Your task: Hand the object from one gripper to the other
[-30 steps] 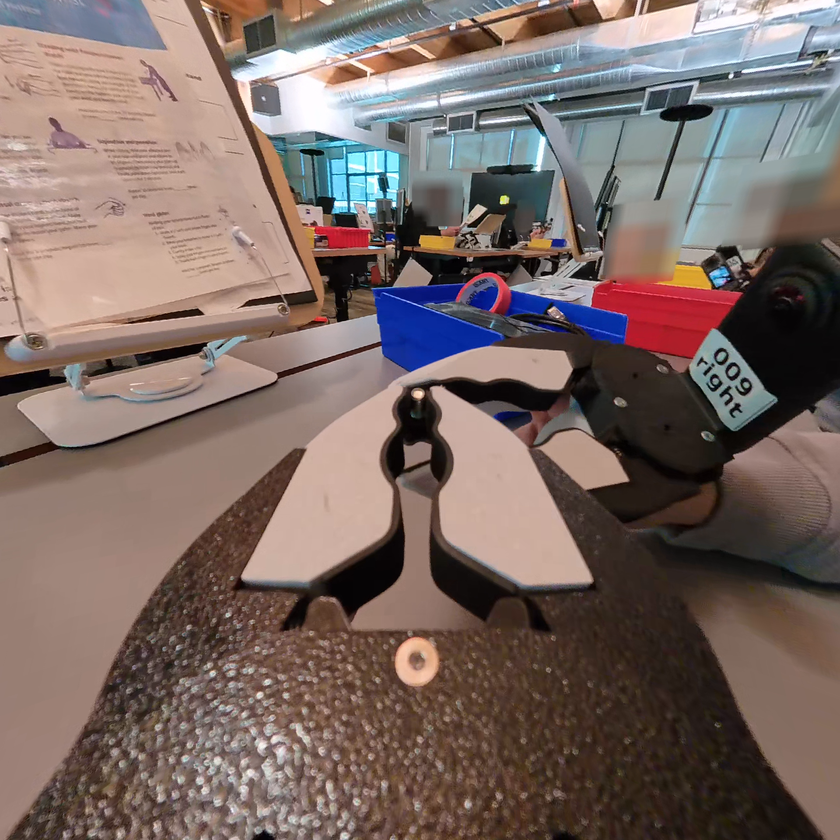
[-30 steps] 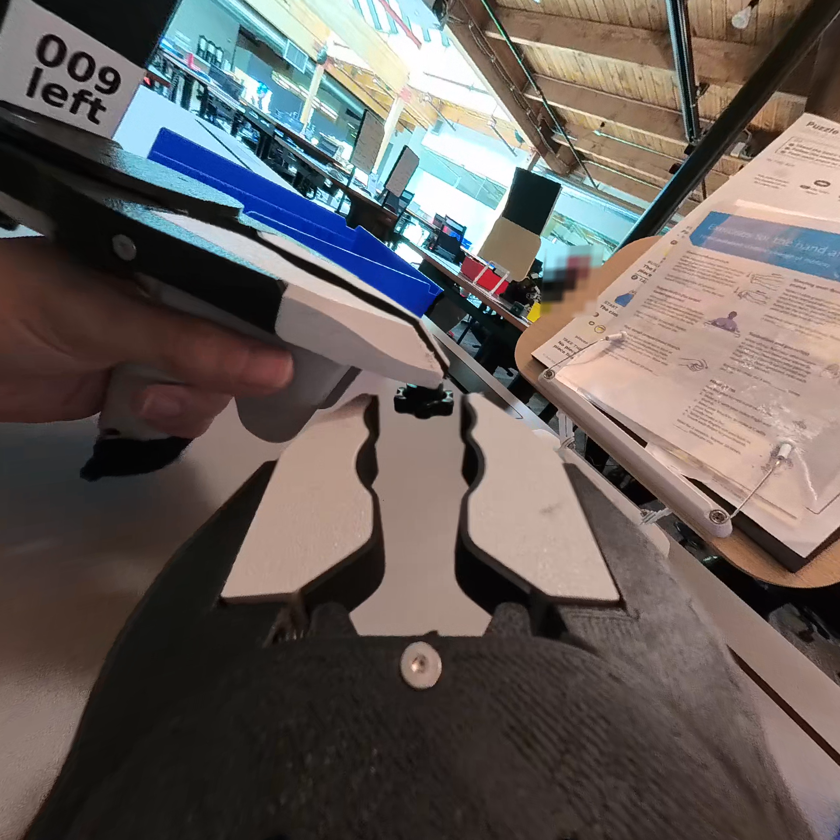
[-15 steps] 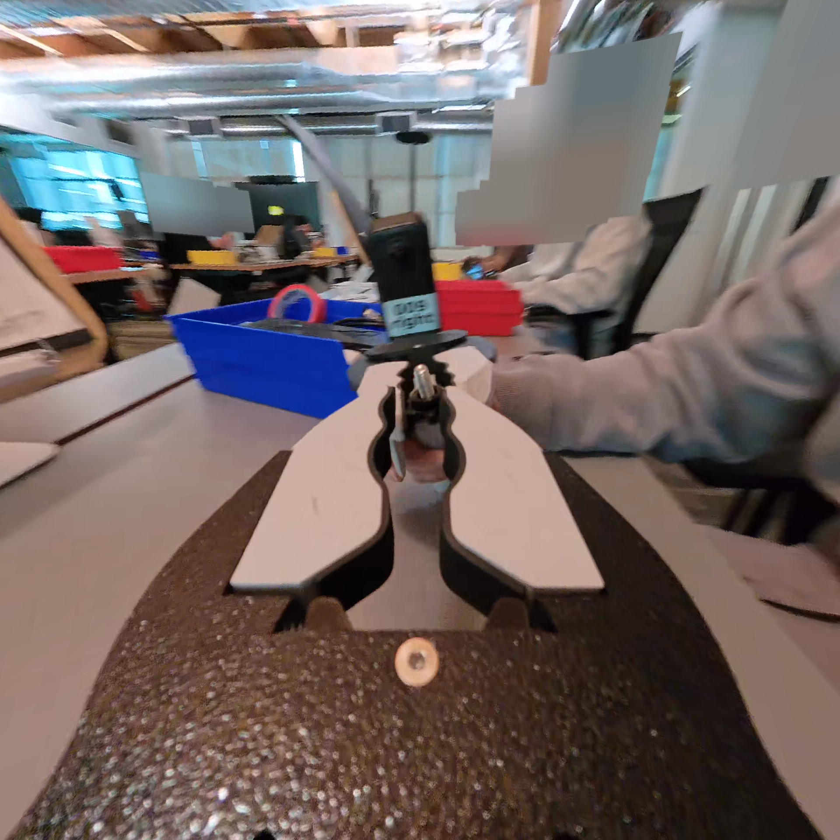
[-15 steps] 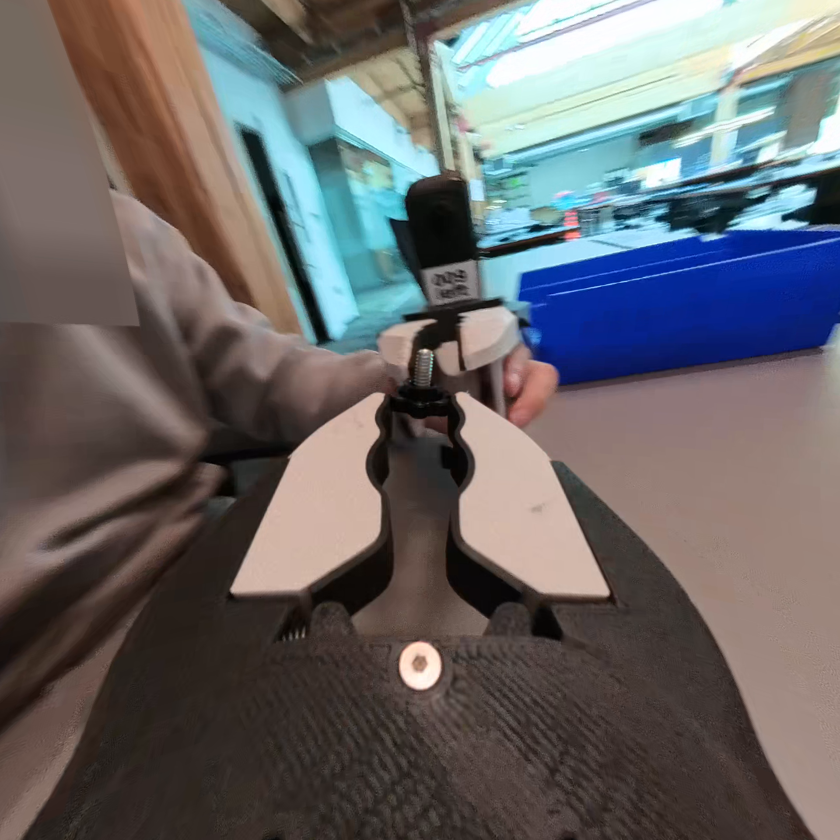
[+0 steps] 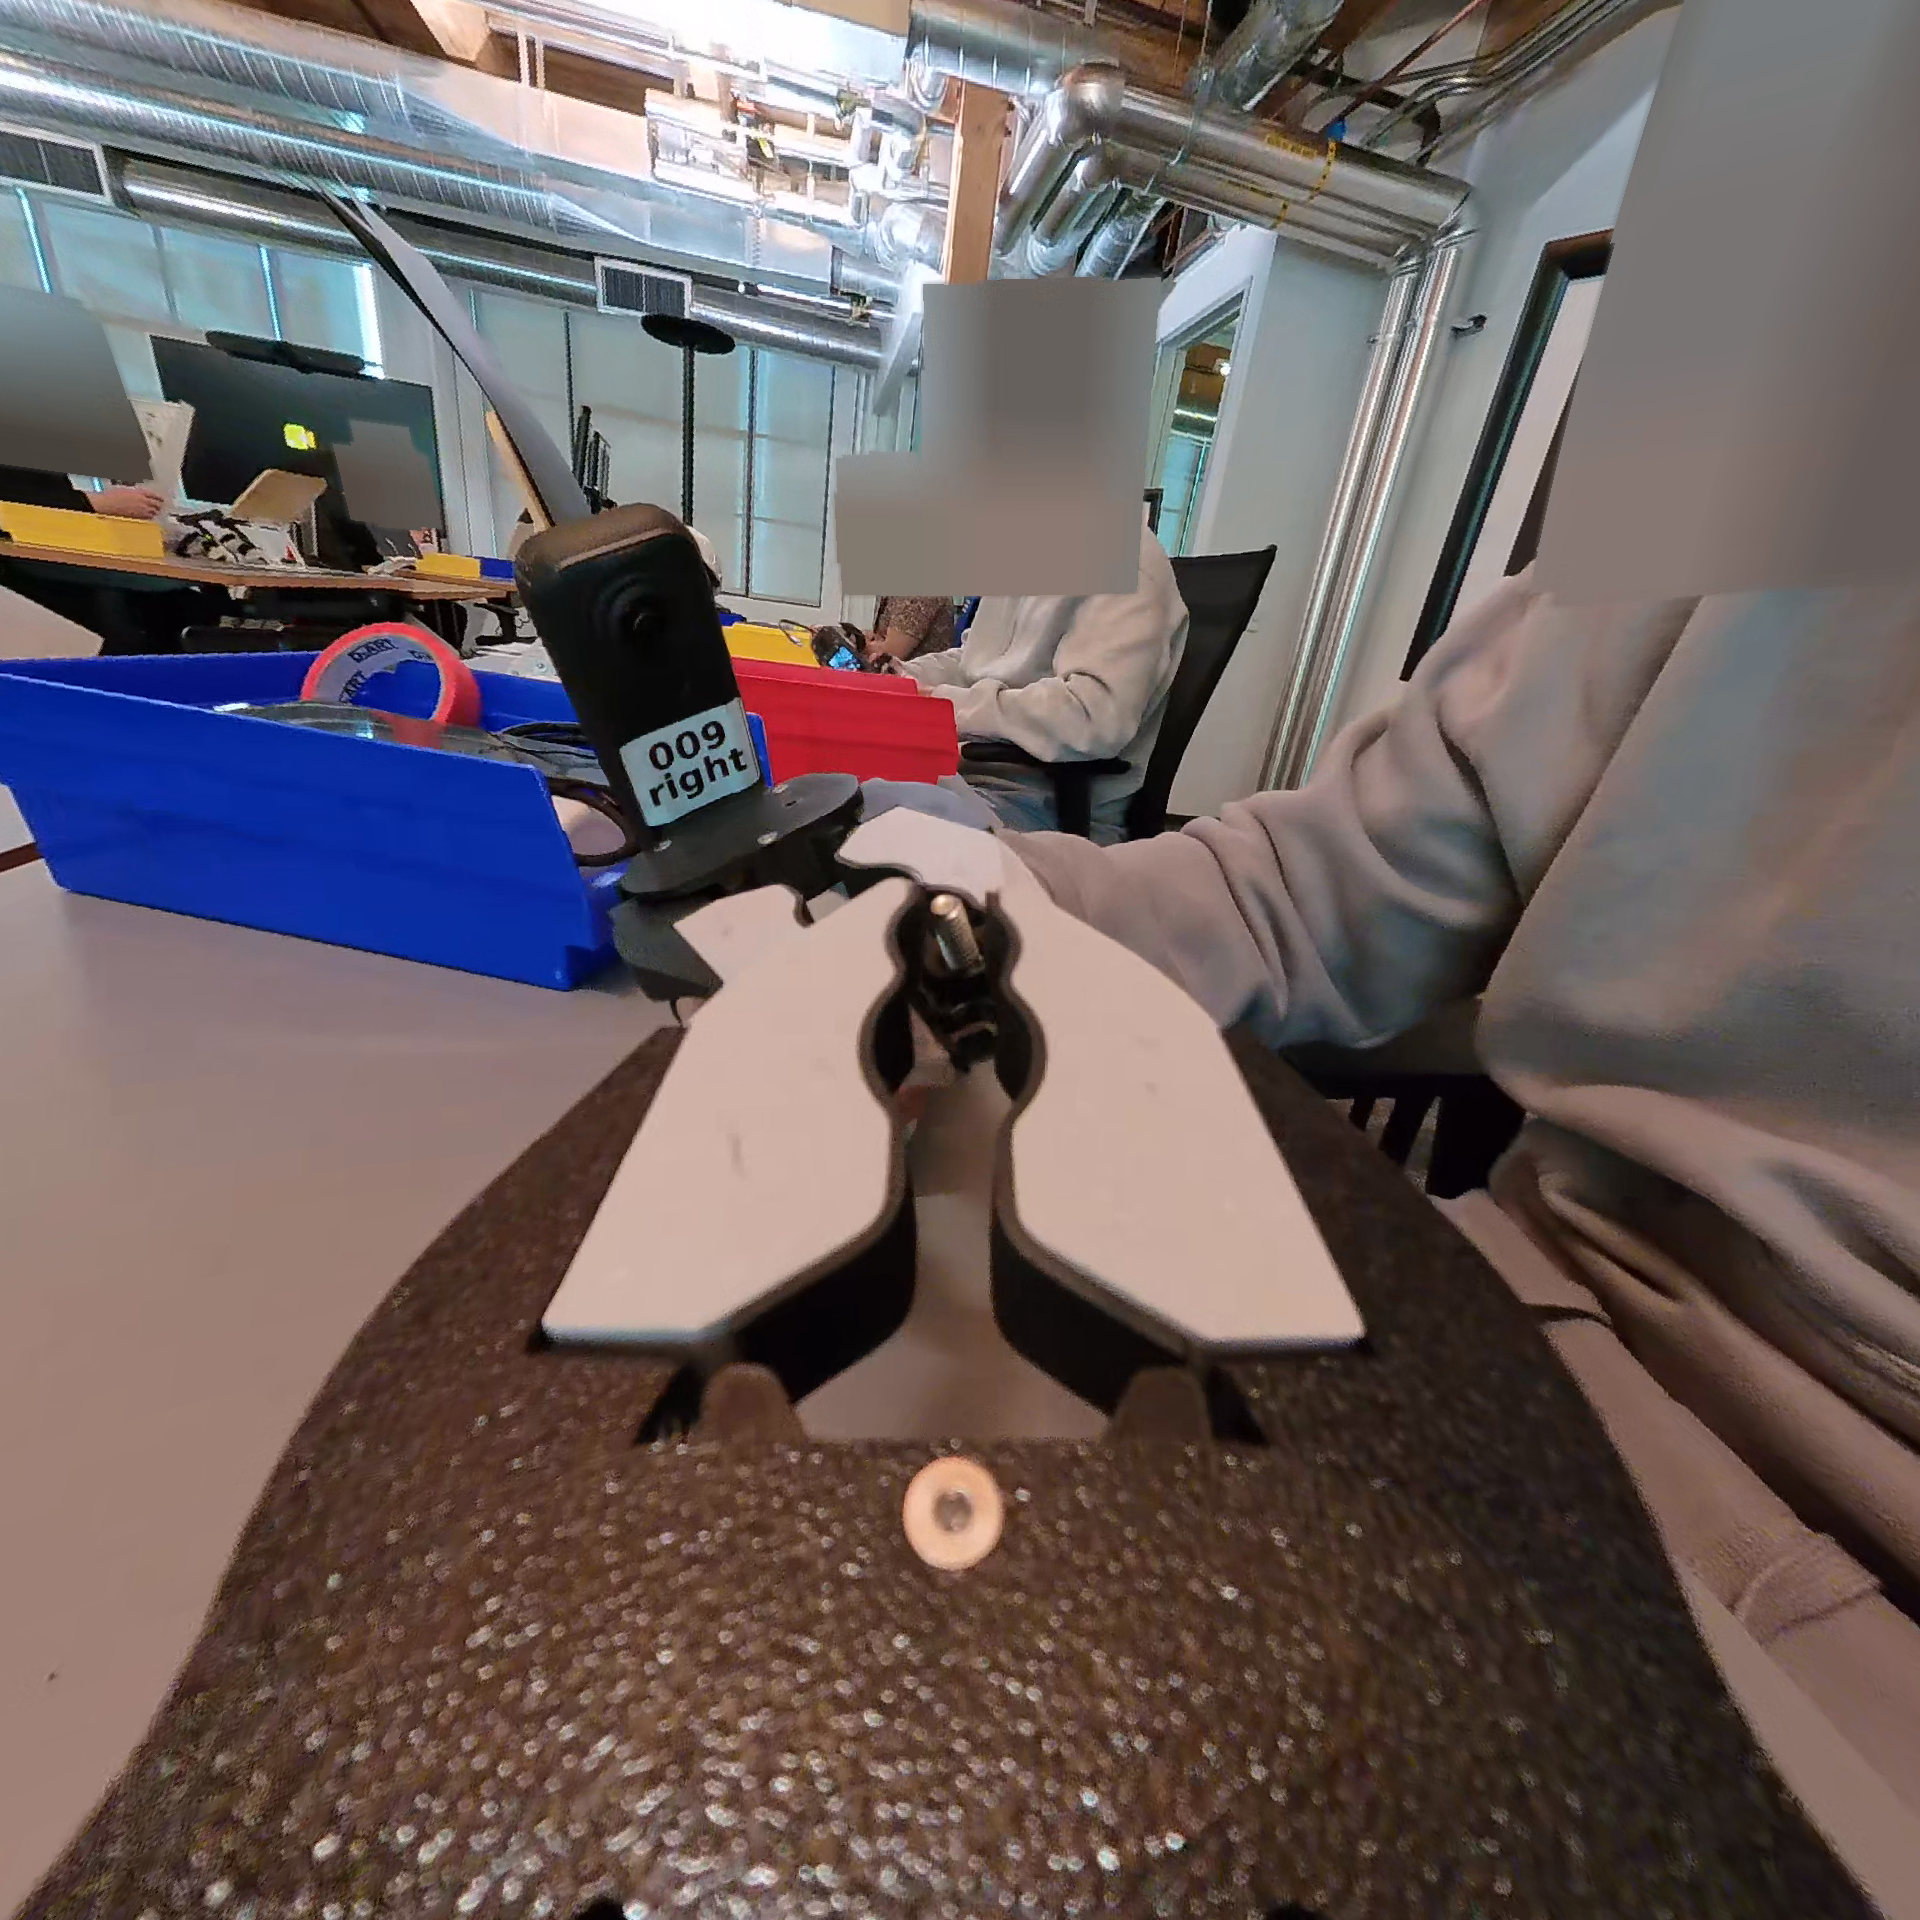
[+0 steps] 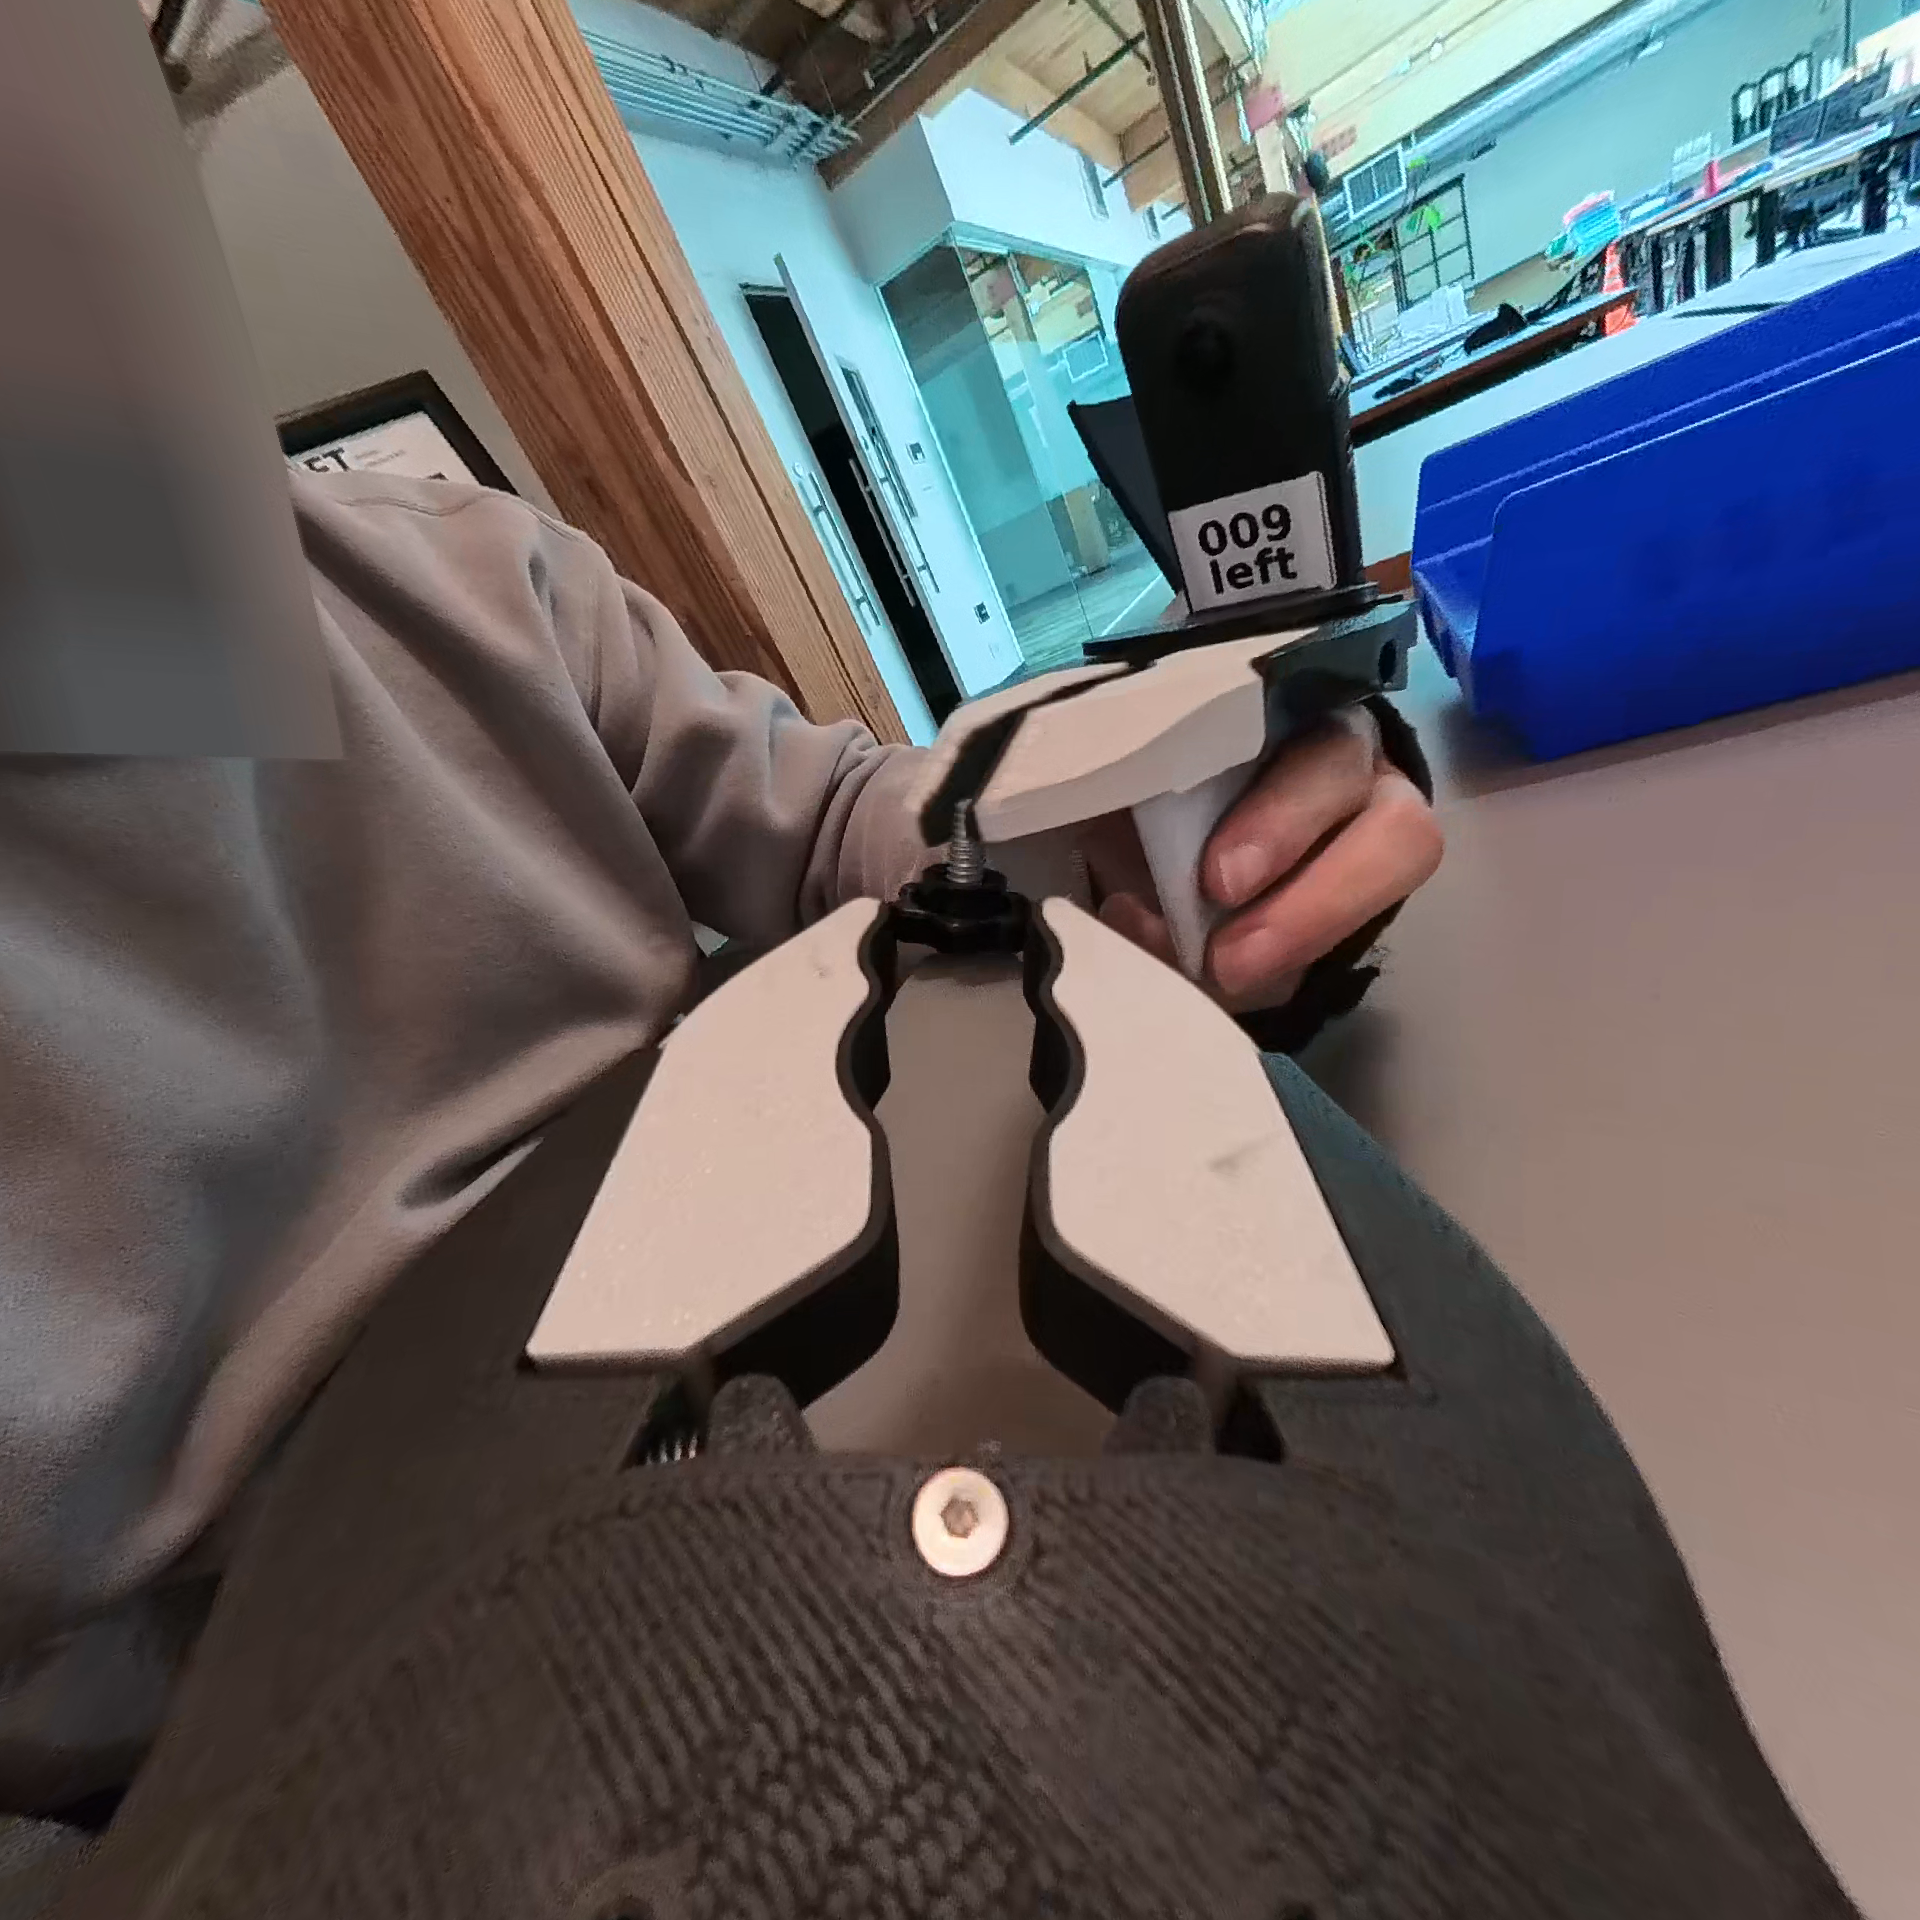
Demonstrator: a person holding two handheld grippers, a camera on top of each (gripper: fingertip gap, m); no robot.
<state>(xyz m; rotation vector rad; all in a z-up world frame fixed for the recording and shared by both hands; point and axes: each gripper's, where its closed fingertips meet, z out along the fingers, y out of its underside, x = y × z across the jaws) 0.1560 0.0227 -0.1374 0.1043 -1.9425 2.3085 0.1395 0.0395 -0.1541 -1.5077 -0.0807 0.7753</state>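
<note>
Because both pairs of fingers meet on one small part, the handover turns on which end each has. Nearest in the right wrist view, the right gripper [image 6: 958, 925] has its fingers closed on the black lobed knob of a knob screw [image 6: 961, 899], the tips pinching the knob from either side. From that knob a short threaded metal shaft rises straight up, so the long axis stands roughly upright, crosswise to the right fingers. Just beyond, the left gripper [image 6: 961, 805] reaches in from the far side, and its tips appear closed on the top of the shaft. From the left wrist view, the left fingers [image 5: 790, 997] are drawn nearly together, with the thread's end showing between their tips. Both seem to grip it at once; by my judgement, the release has not yet happened. It hangs in the air above the grey surface [image 6: 1662, 987]. Farther off stands a blue bin [image 5: 281, 821].
</note>
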